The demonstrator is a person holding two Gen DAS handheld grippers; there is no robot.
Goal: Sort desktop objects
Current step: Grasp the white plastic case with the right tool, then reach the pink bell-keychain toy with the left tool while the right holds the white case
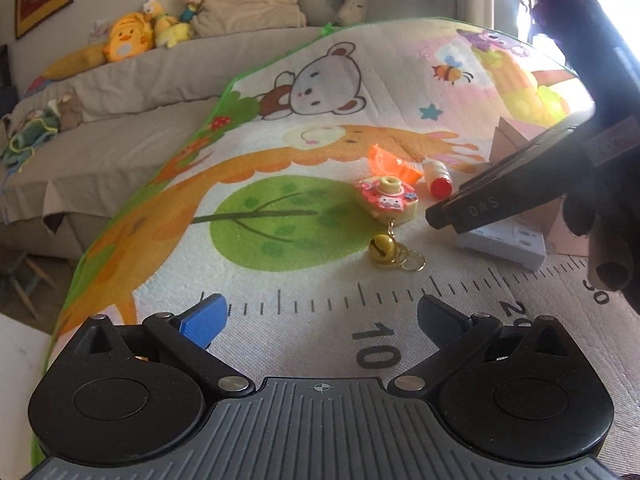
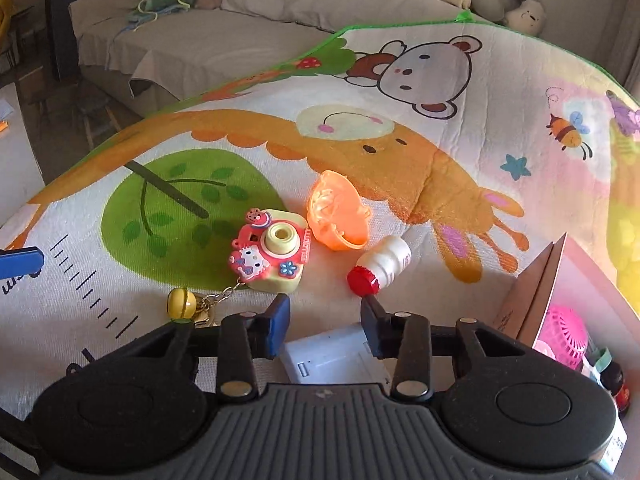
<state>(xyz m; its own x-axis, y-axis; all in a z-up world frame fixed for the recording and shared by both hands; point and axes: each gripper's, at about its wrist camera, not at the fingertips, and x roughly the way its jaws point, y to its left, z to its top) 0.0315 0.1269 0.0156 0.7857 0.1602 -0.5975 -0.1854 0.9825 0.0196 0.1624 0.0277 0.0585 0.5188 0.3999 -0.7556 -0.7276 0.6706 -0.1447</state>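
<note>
A pink and yellow toy camera keychain [image 2: 269, 255] with a yellow bell [image 2: 181, 302] lies on the cartoon mat [image 2: 400, 152]. Beside it lie an orange plastic shell [image 2: 335, 216] and a small white bottle with a red cap [image 2: 380, 267]. A white power adapter [image 2: 332, 356] lies under my right gripper [image 2: 325, 328], which is open just above it. My left gripper [image 1: 322, 316] is open and empty, low over the ruler marks, short of the camera [image 1: 387, 199], bell [image 1: 381, 247], shell [image 1: 390, 162] and bottle [image 1: 437, 178]. The adapter [image 1: 504, 246] sits beneath the right gripper's dark body.
A cardboard box [image 2: 538, 300] at the right holds a pink fan [image 2: 566, 336] and small bottles. A grey sofa [image 1: 120, 104] with plush toys [image 1: 128, 38] stands beyond the mat's green edge. A stool [image 2: 96, 116] stands on the floor at the left.
</note>
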